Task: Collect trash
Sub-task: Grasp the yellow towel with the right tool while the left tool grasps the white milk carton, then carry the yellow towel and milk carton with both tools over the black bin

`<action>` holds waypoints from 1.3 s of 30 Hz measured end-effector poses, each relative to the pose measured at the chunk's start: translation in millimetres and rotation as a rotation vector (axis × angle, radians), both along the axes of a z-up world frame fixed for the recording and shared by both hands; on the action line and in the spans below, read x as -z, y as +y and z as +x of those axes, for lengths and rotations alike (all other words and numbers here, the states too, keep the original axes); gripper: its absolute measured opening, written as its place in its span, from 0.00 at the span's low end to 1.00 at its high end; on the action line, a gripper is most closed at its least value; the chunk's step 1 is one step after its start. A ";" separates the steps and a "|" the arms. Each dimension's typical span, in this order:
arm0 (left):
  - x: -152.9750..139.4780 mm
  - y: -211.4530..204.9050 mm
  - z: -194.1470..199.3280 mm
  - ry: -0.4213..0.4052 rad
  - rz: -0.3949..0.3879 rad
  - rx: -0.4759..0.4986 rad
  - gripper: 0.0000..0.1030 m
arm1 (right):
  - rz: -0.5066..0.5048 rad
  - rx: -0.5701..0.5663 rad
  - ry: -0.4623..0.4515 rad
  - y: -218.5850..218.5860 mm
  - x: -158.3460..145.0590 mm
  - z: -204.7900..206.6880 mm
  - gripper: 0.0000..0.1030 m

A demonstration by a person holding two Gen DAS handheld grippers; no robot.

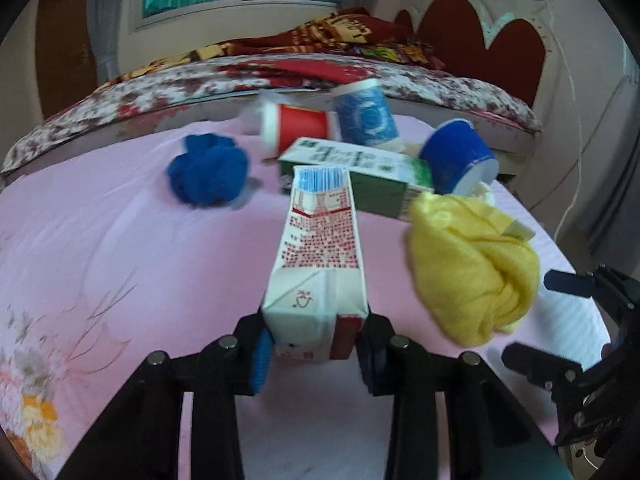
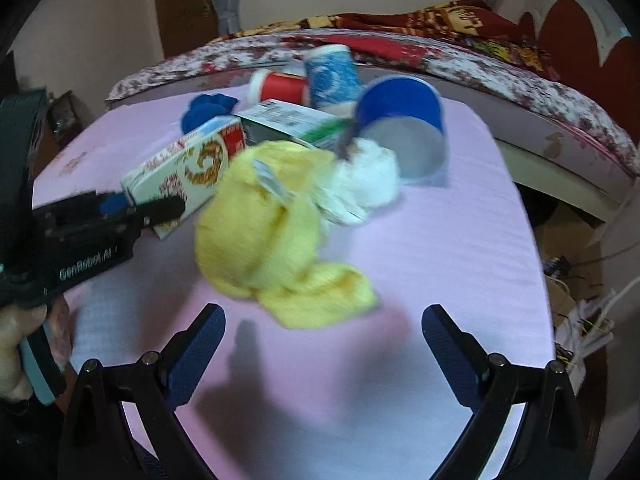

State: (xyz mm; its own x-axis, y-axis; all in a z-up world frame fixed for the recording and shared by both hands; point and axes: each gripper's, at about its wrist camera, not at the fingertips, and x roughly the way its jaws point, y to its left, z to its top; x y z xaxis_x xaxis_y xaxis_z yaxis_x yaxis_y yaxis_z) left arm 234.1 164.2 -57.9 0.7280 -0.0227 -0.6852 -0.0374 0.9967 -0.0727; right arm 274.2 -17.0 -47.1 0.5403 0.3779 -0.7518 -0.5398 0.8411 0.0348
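Clamping the near end of a rectangular white-and-red carton (image 1: pixel 316 264), the left gripper (image 1: pixel 316 344) has its ribbed blue pads pressed against both side faces; the carton is printed card with folded, glued end flaps and lies lengthwise on the pink tablecloth (image 1: pixel 120 240), pointing away from the camera. Beyond it lies a green-and-white carton (image 1: pixel 360 172), set crosswise and touching its far end. A crumpled yellow cloth (image 2: pixel 272 240), soft and fibrous, lies just right of the held carton, with a wad of white crumpled paper (image 2: pixel 368 180) against its far side. A dark blue cup (image 2: pixel 404 128) lies tipped on its side, its round mouth facing the right wrist camera. A red cup (image 1: pixel 296 128) lies on its side beside a light blue patterned cup (image 1: pixel 366 114). A crumpled blue wad (image 1: pixel 206 168) sits apart at left. The right gripper (image 2: pixel 320 344) stands spread wide above the bare cloth, nothing between its textured blue pads.
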 end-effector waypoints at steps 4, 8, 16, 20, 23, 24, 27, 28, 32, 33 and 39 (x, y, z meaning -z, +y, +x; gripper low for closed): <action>0.5 8.0 -7.2 0.009 0.007 -0.022 0.36 | 0.075 0.001 0.007 19.2 -3.4 9.4 0.97; 2.1 11.6 -15.6 0.015 0.009 -0.033 0.36 | 0.134 0.033 0.019 32.6 -4.8 19.4 0.96; -0.8 14.6 -38.0 0.002 0.003 -0.040 0.36 | 0.179 0.031 0.064 33.6 -3.0 21.9 0.48; -3.5 9.5 -47.3 -0.004 0.006 -0.031 0.36 | 0.186 0.015 0.063 26.9 -5.9 12.5 0.40; -8.5 3.9 -54.7 -0.016 0.007 -0.025 0.36 | 0.184 0.002 0.024 19.4 -16.8 -1.8 0.39; -10.3 2.0 -56.9 -0.019 0.006 -0.024 0.36 | 0.180 -0.003 0.014 17.2 -19.9 -5.7 0.39; -16.9 -4.2 -63.6 -0.033 0.001 -0.017 0.36 | 0.176 -0.011 -0.021 8.0 -31.7 -18.3 0.39; -19.5 -7.0 -65.7 -0.039 0.001 -0.012 0.36 | 0.176 -0.010 -0.033 3.7 -36.3 -23.1 0.39; -29.1 -21.2 -73.6 -0.061 0.002 0.010 0.36 | 0.162 -0.003 -0.069 -14.3 -47.8 -38.3 0.39; -30.8 -25.2 -75.0 -0.065 0.002 0.017 0.36 | 0.159 0.005 -0.075 -20.9 -50.2 -41.4 0.39; -36.4 -52.8 -82.0 -0.082 -0.003 0.058 0.36 | 0.147 0.064 -0.095 -65.6 -61.4 -56.2 0.39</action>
State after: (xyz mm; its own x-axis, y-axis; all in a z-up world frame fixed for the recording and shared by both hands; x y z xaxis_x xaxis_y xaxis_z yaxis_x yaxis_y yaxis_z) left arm 152.1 111.4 -21.5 0.7789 -0.0681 -0.6234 0.0264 0.9968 -0.0758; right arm 218.1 -82.6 14.2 0.6326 0.4429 -0.6353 -0.4924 0.8632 0.1114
